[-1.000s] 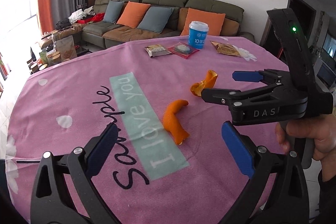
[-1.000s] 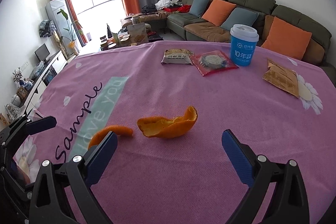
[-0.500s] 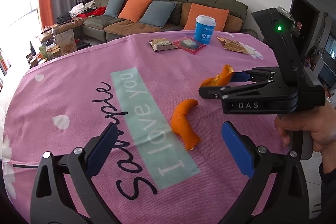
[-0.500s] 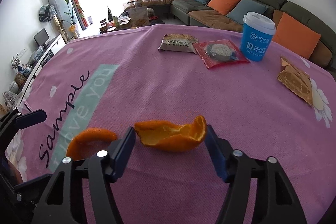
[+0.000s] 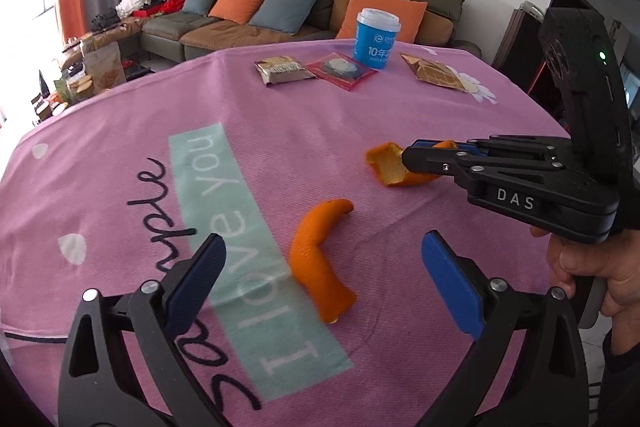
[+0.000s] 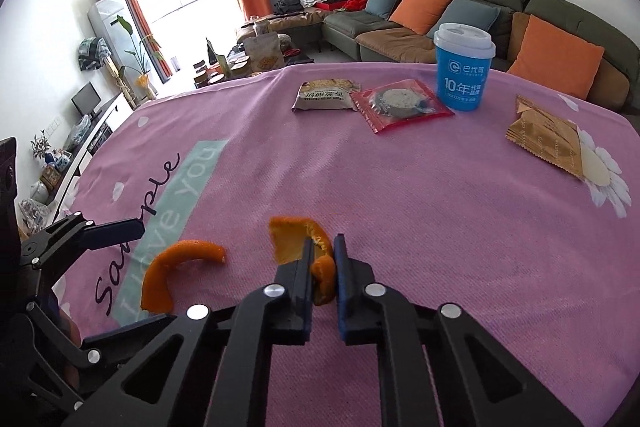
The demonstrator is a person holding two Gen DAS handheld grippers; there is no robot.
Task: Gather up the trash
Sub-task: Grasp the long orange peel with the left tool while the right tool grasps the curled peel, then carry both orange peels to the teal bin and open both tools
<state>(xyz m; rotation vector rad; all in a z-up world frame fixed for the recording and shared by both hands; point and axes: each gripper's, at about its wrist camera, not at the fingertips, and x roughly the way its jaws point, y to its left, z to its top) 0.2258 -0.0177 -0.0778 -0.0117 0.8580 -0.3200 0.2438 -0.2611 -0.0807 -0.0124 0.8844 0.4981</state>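
Note:
Two orange peels lie on the pink tablecloth (image 5: pixel 280 131). My right gripper (image 6: pixel 322 263) is shut on the wider peel (image 6: pixel 298 239), pinching it between its blue pads; in the left wrist view the same gripper (image 5: pixel 424 153) clamps that peel (image 5: pixel 386 169) at the table's right. My left gripper (image 5: pixel 320 267) is open and empty, its jaws on either side of the long curved peel (image 5: pixel 320 267) just ahead of it. That curved peel also shows in the right wrist view (image 6: pixel 172 271), beside the left gripper (image 6: pixel 100 231).
At the far side stand a blue paper cup (image 6: pixel 462 67), a tan snack packet (image 6: pixel 326 95), a red wrapper (image 6: pixel 400 105) and a brown wrapper (image 6: pixel 548 141). A sofa with cushions (image 5: pixel 304 3) sits beyond the table.
My right gripper closed on the wider peel, which folded up between the pads. My left gripper moved forward so the curved peel now lies between its open jaws.

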